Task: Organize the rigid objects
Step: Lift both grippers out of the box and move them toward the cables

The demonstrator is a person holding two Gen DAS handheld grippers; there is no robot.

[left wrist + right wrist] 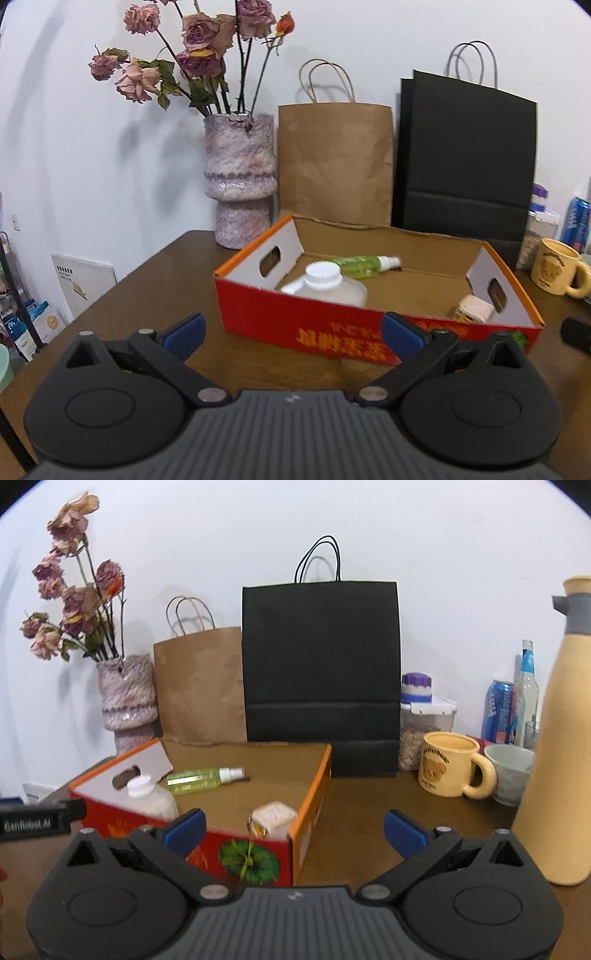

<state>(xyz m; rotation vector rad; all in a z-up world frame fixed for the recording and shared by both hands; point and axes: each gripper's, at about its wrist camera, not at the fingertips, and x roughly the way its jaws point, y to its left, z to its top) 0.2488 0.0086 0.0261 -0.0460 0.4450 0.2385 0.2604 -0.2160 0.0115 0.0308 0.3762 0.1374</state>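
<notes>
Brown tabletop (369, 812) against a white wall, red cardboard box (295, 325) partly filled, both of your grippers empty

You look to be between picks: the white-capped jug (325, 284), green spray bottle (364, 265) and small white jar (474, 308) already lie inside the box. Your left gripper (291, 334) hovers spread wide just before the box's near wall; your right gripper (293, 829) is equally spread, near the box's right corner. Likely next is the yellow bear mug (448, 766), standing well to the right of the box, ahead of your right gripper: swing that way, straddle its body, avoid the tall cream flask (554, 738) beside it
</notes>
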